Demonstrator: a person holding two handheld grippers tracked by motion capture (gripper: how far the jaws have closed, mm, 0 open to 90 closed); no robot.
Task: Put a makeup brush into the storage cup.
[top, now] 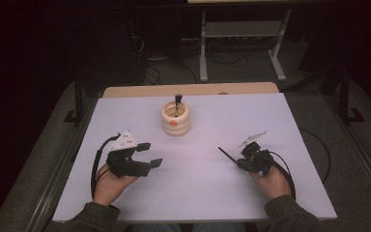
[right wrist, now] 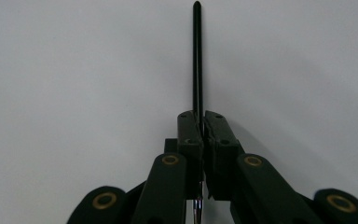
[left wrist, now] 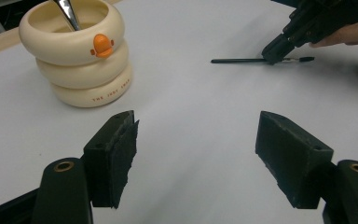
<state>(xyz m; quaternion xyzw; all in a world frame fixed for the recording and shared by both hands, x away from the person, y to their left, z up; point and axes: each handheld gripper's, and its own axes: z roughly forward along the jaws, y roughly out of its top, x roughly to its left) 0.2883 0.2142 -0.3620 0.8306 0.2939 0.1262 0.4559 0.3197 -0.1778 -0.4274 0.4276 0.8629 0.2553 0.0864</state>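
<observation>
A white tabletop (top: 198, 169) stands in a dark room with grey flooring. The right gripper (top: 238, 162) clamps a thin black brush (right wrist: 197, 60); the left gripper (top: 150, 154) stands open and empty.

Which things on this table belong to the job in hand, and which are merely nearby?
In the job:
- thin black brush, clamped in the shut right gripper
- cream ringed holder, likely its destination, already holding one tool

Standing by:
- left gripper, open, holding nothing
- white table
</observation>
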